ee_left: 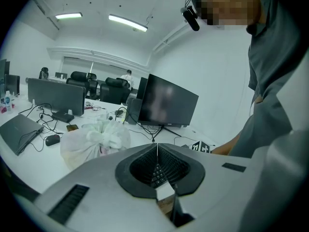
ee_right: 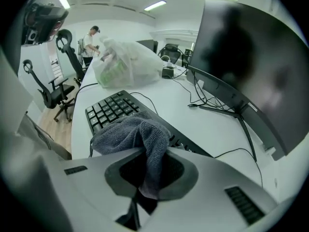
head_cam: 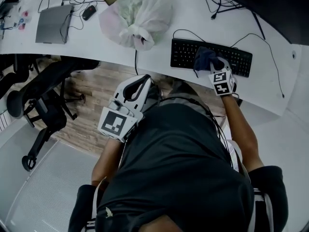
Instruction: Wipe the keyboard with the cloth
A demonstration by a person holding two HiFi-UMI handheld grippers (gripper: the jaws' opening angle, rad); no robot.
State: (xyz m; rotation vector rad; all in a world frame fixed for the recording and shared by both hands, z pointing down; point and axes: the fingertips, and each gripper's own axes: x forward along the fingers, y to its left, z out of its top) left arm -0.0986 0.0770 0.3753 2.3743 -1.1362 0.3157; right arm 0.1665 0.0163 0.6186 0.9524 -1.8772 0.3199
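The right claw [ee_right: 145, 153] pinches the bunched cloth [ee_right: 130, 132] so that it rests on the keyboard [head_cam: 186, 52] by the tabletop's [head_cam: 159, 57] front edge, apparently for wiping. The left claw [ee_left: 157, 149], closed and empty, hangs clear.

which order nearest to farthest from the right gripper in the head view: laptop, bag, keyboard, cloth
1. cloth, held by the right gripper
2. keyboard, under the cloth
3. bag, further left on the desk
4. laptop, far left
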